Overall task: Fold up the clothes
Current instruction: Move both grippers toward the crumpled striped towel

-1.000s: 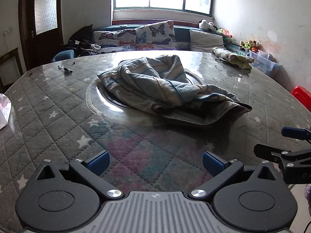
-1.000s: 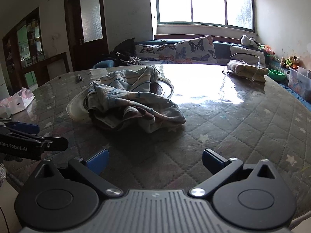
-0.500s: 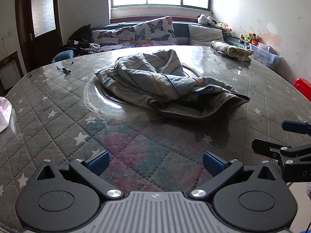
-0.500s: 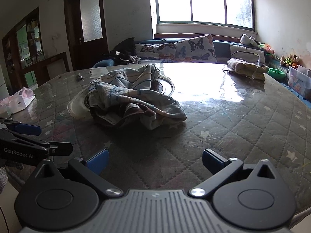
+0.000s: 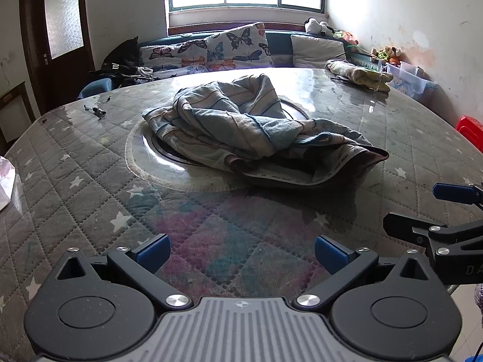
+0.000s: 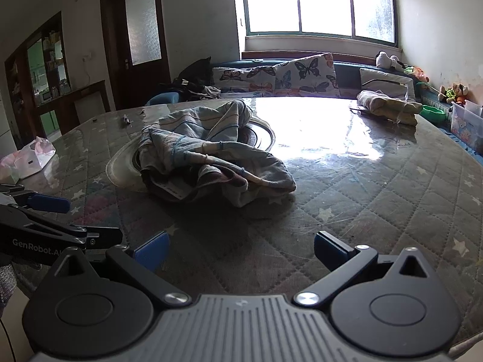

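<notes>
Left wrist view: nearest the lens, the left gripper (image 5: 241,249) has its blue-tipped fingers (image 5: 152,249) spread wide with nothing between them, hanging above the near edge of the round desk covered in grey quilted star-print cloth under clear plastic (image 5: 75,187). At the right edge the right gripper (image 5: 422,211) pokes in, also parted. Further out, at the desk's middle, the crumpled blue-and-cream striped garment (image 5: 241,126) lies in a heap, partly over a round glass turntable (image 5: 145,163). Beyond it a folded pale yellow cloth bundle (image 5: 359,72) rests near the far right rim.

In the right wrist view, the right gripper (image 6: 240,250) is likewise open and empty above the desk (image 6: 377,199); the left gripper (image 6: 66,220) shows at the left edge, the garment (image 6: 211,154) lies well ahead, and a white-and-pink plastic bag (image 6: 28,160) sits at the left rim. Butterfly-print cushions (image 6: 302,75) line the bench under the window.
</notes>
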Tool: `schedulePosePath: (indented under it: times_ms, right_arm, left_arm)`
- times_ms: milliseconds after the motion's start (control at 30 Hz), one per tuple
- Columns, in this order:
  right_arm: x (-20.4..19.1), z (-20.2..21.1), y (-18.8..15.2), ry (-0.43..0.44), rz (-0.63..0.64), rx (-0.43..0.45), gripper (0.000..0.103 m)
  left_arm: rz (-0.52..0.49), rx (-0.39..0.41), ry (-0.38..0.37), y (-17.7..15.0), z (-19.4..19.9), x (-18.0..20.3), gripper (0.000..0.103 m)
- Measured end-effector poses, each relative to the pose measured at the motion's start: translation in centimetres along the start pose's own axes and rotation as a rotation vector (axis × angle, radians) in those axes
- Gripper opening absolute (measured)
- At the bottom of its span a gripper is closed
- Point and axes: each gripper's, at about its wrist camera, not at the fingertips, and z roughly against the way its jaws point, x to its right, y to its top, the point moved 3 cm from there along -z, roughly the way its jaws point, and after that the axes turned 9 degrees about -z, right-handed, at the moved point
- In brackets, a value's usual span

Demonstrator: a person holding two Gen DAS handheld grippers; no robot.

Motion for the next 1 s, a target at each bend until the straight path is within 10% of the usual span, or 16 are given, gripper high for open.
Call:
schedulePosePath:
  times_ms: [1000]
  right_arm:
    - [-0.6,-2.7,2.5,0.017,0.023,-0.001,0.102]
  left_arm:
    - [0.007,-0.014,-0.006,2.8,-2.4,-1.6,0.103]
